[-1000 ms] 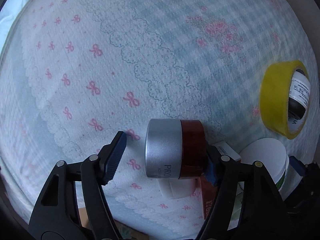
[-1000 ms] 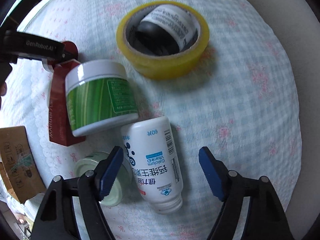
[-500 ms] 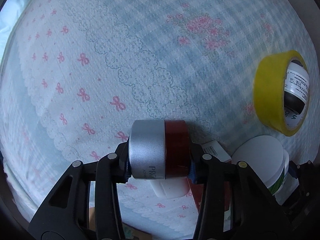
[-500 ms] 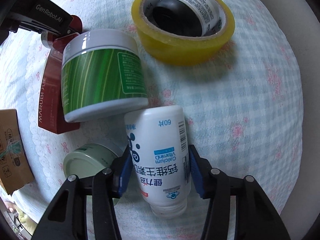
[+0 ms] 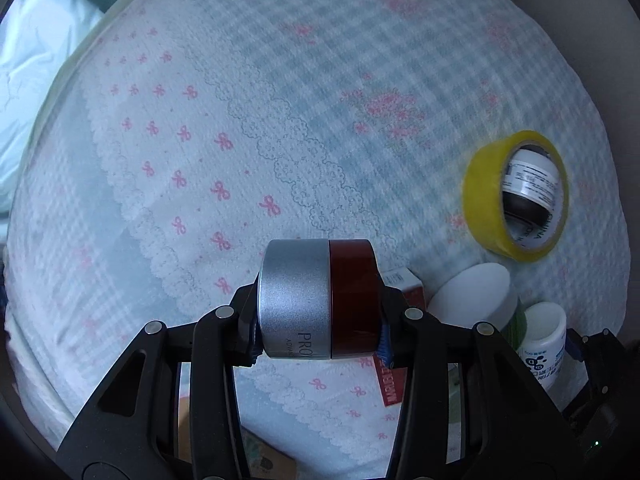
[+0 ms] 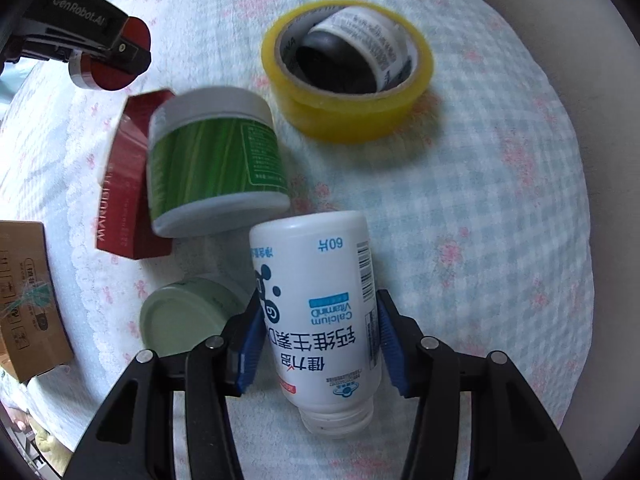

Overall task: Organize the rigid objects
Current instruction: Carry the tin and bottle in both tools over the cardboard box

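Observation:
My left gripper (image 5: pixel 318 330) is shut on a small cream jar (image 5: pixel 318 300) with a silver lid and dark red body, held above the cloth. The jar and the left gripper's tip also show in the right wrist view (image 6: pixel 112 54). My right gripper (image 6: pixel 320 338) is shut on a white calcium tablet bottle (image 6: pixel 320 300), cap toward the camera. It also shows in the left wrist view (image 5: pixel 542 346). Beyond it lie a green jar with a white lid (image 6: pixel 216 164), a red box (image 6: pixel 124 200) and a pale green tin (image 6: pixel 188 316).
A yellow tape roll (image 6: pixel 348 80) with a black-and-white bottle (image 6: pixel 360 46) inside it lies on the checked cloth (image 6: pixel 500 200) at the back. A cardboard box (image 6: pixel 28 300) sits at the left edge. The cloth left of the jars (image 5: pixel 180 160) is bare.
Both grippers closed, the left on the cream jar, the right on the white bottle. Both objects now look lifted off the cloth.

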{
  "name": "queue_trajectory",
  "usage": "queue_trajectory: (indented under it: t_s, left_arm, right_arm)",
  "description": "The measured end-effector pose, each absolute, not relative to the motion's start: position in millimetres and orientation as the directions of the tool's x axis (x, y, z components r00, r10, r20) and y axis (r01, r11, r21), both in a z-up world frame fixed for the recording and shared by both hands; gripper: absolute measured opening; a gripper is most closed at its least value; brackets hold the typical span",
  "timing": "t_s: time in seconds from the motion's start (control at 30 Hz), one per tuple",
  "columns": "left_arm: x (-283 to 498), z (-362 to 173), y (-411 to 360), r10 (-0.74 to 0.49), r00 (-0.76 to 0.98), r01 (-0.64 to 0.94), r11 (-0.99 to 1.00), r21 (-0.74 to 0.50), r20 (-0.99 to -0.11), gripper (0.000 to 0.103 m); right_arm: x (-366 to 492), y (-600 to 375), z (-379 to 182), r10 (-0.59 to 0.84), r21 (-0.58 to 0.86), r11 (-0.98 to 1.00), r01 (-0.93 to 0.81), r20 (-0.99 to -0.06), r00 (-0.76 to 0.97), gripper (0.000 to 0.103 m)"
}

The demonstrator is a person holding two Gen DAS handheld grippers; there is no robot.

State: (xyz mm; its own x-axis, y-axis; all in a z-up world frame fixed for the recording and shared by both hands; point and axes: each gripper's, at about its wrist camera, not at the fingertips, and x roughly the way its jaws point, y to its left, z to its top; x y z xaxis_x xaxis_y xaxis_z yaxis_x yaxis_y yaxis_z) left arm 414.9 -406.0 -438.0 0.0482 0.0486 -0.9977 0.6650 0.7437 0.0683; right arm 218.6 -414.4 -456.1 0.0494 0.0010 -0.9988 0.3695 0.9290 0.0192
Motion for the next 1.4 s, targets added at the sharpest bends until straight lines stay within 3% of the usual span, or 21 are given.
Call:
queue_trajectory:
  t_s: [0.17, 0.37, 0.57, 0.73, 1.03, 1.4]
  left_arm:
    - [390, -372, -390, -0.005, 0.100, 0.646, 0.761, 0.061, -0.995, 0.038]
    - [376, -272, -318, -0.085, 0.153, 0.615, 0.788, 0.027, -0.985, 0.038]
    - [354, -193, -245, -0.140, 0.204, 0.548, 0.836, -0.006, -0.969, 0.038]
    - [339, -158, -162, -0.145, 0.254, 0.441, 0.897, -0.019, -0.956, 0.038]
    - [336, -160, -3, -0.099, 0.271, 0.275, 0.961, -0.022, -0.958, 0.038]
    - [366, -227, 115, -0.071, 0.171, 0.334, 0.942, -0.010, -0.983, 0.038]
  right_arm:
    - [211, -410, -402, -0.011, 0.030, 0.928, 0.371, -0.994, 0.107, 0.048]
    - [200, -409, -323, 0.009, 0.074, 0.927, 0.367, -0.985, 0.175, 0.048]
    - [207, -373, -251, 0.046, 0.105, 0.964, 0.246, -0.971, 0.234, 0.048]
    - [219, -324, -213, 0.067, 0.099, 0.989, 0.106, -0.960, 0.271, 0.048]
    - [258, -204, -197, 0.175, 0.171, 0.985, -0.039, -0.943, 0.284, 0.048]
    - [311, -74, -241, 0.300, 0.320, 0.946, 0.054, -0.927, 0.225, 0.048]
